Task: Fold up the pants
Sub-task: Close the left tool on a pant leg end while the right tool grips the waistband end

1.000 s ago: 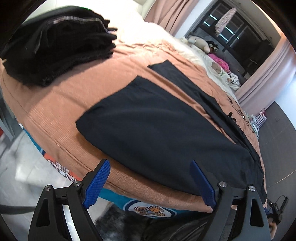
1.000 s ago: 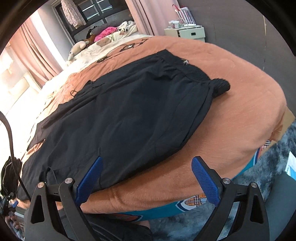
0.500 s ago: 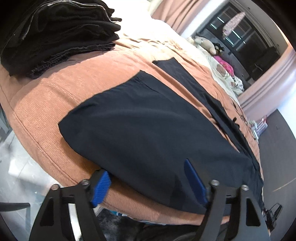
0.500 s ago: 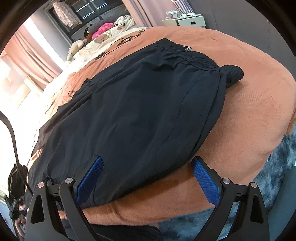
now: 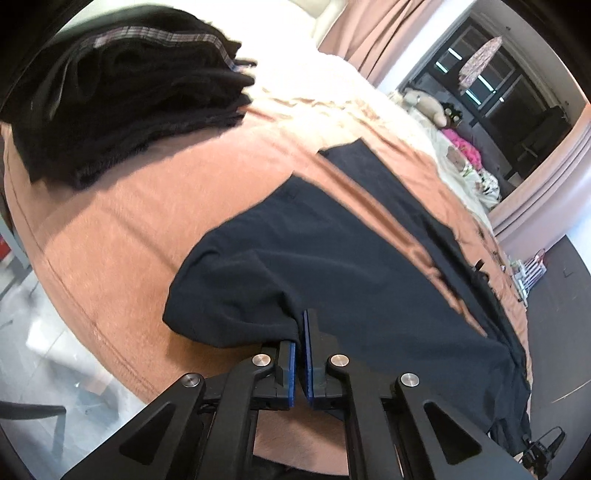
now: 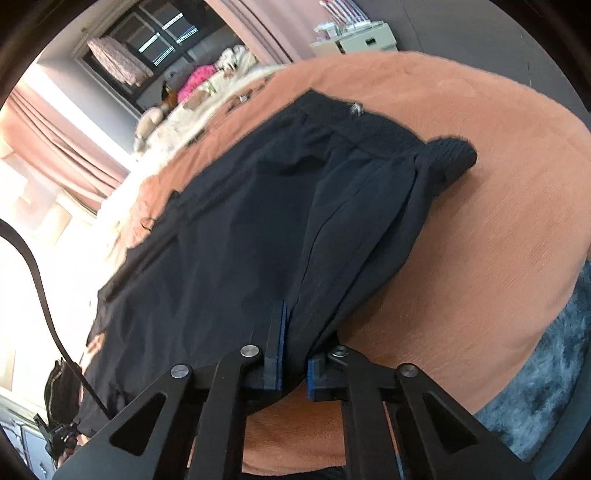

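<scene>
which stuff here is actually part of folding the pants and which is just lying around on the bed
Part of the job:
- black pants, spread on the orange blanket
- left claw, shut on the pants' near edge
- right claw, shut on the pants' near edge

Just lying about:
- stack of dark folded clothes
- stuffed toy
- white nightstand

Pink curtains [image 5: 365,33], dark window [image 6: 162,33], white nightstand [image 6: 365,42]
</scene>
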{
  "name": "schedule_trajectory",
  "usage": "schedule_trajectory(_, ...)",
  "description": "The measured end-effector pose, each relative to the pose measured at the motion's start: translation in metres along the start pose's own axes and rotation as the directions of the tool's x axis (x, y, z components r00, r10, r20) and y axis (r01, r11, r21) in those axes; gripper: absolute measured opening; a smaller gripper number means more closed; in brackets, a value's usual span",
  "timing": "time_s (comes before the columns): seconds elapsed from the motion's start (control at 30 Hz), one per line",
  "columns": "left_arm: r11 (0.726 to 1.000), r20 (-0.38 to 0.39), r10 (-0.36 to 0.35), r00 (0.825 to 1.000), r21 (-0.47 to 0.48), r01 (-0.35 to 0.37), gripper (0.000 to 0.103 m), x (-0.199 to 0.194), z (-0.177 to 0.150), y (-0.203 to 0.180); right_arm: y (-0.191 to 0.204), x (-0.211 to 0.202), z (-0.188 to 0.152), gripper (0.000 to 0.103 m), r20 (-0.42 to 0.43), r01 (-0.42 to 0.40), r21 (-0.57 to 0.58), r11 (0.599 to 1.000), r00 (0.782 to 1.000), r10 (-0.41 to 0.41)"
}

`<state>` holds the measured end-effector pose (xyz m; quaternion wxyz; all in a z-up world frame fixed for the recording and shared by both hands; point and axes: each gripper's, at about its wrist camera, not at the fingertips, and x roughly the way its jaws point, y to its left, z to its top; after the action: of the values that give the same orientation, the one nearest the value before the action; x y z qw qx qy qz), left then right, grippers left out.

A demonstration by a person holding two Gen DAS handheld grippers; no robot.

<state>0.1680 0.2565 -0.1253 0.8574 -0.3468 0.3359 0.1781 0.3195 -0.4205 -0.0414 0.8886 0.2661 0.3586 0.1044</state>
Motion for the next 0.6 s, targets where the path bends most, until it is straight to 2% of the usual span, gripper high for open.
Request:
schedule_trajectory(0.17, 0.999, 0.075, -0.042, 0.996, 0.015, 0.041, 0.003, -0.026, 0.019, -0.021, 0.009, -0.015, -0.003, 0.004, 0.040, -0.004, 0.002, 1.000, 0.999, 0.004)
schedule_trajectory(0.3, 0.996, 0.130, -0.069, 0.989, 0.071, 0.060, 0.003, -0.045, 0.038, -0.044, 0.017, -0.024, -0.001, 0.004, 0.052, 0.002, -0.012, 1.000, 0.999, -0.002)
schedule_trajectory(0.6, 0.984, 0.175, -0.101, 0.979, 0.162, 0.072, 0.003, -0.046, 0.081, -0.089, 0.047, -0.020, 0.024, 0.004, 0.097, 0.006, -0.100, 0.995, 0.995, 0.004)
